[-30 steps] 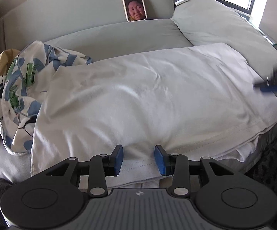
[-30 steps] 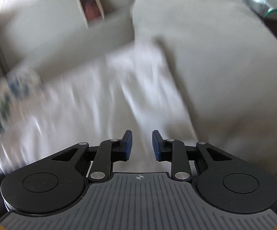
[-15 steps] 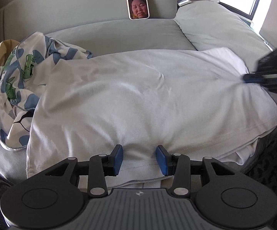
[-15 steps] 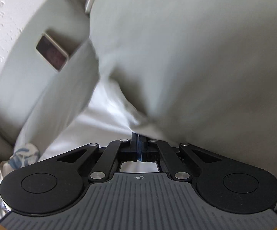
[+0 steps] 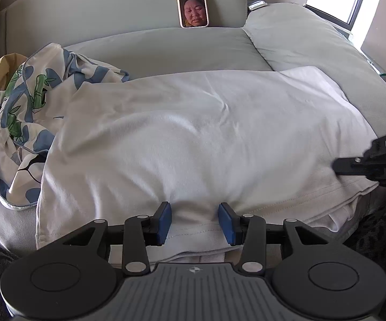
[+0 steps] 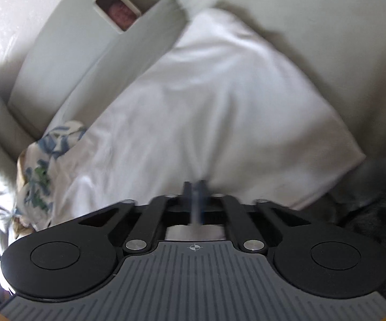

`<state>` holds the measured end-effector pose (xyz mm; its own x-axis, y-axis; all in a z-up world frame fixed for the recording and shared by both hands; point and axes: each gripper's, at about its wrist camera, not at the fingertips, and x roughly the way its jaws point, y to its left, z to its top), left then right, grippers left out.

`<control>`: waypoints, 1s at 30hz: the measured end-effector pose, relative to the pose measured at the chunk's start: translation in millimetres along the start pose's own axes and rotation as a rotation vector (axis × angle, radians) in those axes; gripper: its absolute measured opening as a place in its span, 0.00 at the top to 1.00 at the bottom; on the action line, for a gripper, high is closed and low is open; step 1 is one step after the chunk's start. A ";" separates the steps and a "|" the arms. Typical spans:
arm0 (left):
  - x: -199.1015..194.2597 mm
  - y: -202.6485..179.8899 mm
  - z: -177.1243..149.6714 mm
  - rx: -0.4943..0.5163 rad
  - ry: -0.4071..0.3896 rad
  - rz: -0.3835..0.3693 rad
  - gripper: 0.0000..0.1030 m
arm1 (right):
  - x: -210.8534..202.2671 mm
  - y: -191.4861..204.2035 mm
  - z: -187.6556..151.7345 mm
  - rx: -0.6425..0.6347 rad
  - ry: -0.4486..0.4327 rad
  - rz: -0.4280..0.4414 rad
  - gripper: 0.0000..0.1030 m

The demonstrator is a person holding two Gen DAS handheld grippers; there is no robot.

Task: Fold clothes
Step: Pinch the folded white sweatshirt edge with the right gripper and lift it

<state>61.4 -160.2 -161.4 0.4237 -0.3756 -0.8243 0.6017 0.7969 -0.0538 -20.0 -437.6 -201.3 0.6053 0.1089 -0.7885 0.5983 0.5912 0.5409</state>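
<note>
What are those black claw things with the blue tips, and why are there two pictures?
Each is a pinching tool a person holds, one per hand, with a camera on it, so you get two pictures. The left tool has its blue pads apart around the near edge of a white T-shirt, spread on a grey-green sofa. The right tool is shut; its blurry picture doesn't show whether it pinches cloth. A crumpled blue-and-green patterned cloth lies beside the shirt, and a phone leans on the backrest.

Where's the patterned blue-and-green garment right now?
In the left wrist view the patterned garment lies bunched at the left of the sofa, its edge tucked under the left side of the spread white shirt.
</note>
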 end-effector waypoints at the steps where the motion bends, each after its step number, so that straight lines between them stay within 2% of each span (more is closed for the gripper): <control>1: -0.2 -0.4 -0.7 0.000 -0.003 0.002 0.60 | -5.4 -8.5 4.1 0.045 -0.002 -0.030 1.00; 2: -0.4 -0.9 -1.3 0.000 -0.006 0.004 0.60 | -11.1 -16.2 7.6 0.084 -0.006 -0.064 1.00; 4: -0.6 -0.8 -1.4 0.000 -0.007 0.004 0.60 | -27.5 -17.5 5.3 0.068 -0.059 -0.211 0.93; 5: -0.7 -0.6 -1.3 -0.001 -0.008 0.003 0.60 | -38.5 -16.9 3.6 0.084 -0.086 -0.216 0.86; 8: -0.7 0.0 -0.1 -0.005 -0.004 0.001 0.60 | -73.7 -20.3 -9.4 0.197 -0.165 -0.111 0.40; 9: -0.5 0.1 0.0 -0.006 -0.003 0.001 0.60 | -84.6 -23.2 -15.3 0.244 -0.189 -0.075 0.36; 12: -0.2 0.5 0.3 -0.006 -0.002 0.003 0.60 | -92.1 -32.6 -28.2 0.368 -0.173 -0.004 0.36; 15: -3.6 -2.7 -0.8 -0.016 -0.001 0.005 0.60 | -74.8 -31.0 -39.1 0.434 -0.148 -0.003 0.37; 18: -3.0 -1.9 -0.5 -0.019 0.001 0.002 0.60 | -51.1 -31.5 -36.4 0.467 -0.146 -0.035 0.41; 22: -2.1 -1.1 -0.8 -0.021 0.000 0.001 0.60 | -32.2 -39.0 -37.8 0.509 -0.211 -0.071 0.49; 28: -2.5 1.1 2.3 -0.019 0.003 -0.005 0.60 | -26.6 -46.6 -40.6 0.504 -0.360 -0.042 0.48; 30: -2.2 1.0 2.3 -0.022 0.003 -0.008 0.60 | -22.5 -51.0 -40.1 0.506 -0.383 -0.021 0.48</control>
<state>62.6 -159.7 -158.3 0.4169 -0.3802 -0.8256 0.5899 0.8042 -0.0725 -85.2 -438.2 -222.9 0.6799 -0.2478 -0.6901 0.7291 0.1286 0.6722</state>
